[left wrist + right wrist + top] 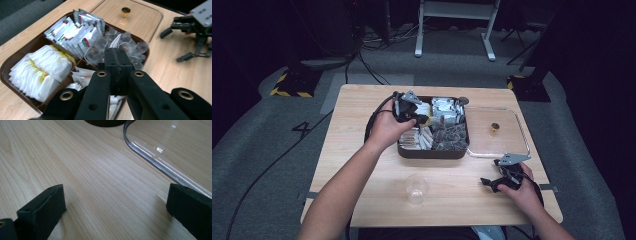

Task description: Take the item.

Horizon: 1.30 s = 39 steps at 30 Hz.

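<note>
A dark brown compartment tray (432,154) holds white tea bags (40,67), red-and-green printed packets (75,35) and clear sachets (130,42). My left gripper (419,119) hovers over the tray's left half. In the left gripper view its jaws (117,53) are pressed together, with a white tag (115,41) sticking out past the tips and a clear sachet (93,53) hanging beside them. My right gripper (492,184) rests open on the table (100,170) at the front right, nothing between its fingers (45,205), and shows in the left gripper view (172,46).
The tray's clear lid (497,145) with a gold knob (495,127) lies flat right of the tray, its rim (150,155) close to my right gripper. A clear plastic cup (416,189) stands near the front edge, between the two arms.
</note>
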Each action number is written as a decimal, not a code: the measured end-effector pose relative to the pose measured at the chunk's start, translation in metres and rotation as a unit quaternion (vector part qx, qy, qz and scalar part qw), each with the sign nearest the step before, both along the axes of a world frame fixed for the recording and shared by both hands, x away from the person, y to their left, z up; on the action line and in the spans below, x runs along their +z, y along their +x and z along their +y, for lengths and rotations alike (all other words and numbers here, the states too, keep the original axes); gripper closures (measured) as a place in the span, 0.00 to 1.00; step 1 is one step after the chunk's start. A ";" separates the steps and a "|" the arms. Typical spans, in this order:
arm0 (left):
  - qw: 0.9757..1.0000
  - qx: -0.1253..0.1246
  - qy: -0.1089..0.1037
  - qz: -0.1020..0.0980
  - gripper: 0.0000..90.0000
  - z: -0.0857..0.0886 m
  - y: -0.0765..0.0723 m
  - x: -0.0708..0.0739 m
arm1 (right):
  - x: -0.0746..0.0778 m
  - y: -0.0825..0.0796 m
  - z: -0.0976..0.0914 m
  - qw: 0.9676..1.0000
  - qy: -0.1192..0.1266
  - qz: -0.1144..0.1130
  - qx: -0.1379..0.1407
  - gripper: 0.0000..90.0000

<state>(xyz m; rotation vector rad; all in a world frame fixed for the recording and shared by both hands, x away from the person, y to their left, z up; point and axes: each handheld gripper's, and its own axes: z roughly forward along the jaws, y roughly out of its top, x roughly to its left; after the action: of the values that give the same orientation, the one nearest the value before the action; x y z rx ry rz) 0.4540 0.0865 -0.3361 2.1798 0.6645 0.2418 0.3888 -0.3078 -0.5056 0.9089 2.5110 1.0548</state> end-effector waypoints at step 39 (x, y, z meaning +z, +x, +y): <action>0.997 -0.050 -0.067 -0.006 1.00 0.029 -0.131 -0.017 | 0.000 0.000 0.000 1.000 0.000 0.000 0.000 0.02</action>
<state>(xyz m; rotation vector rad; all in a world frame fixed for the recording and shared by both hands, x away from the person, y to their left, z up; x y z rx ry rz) 0.3226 0.1156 -0.3527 2.0750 0.5473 0.1548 0.3887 -0.3078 -0.5056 0.9095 2.5110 1.0546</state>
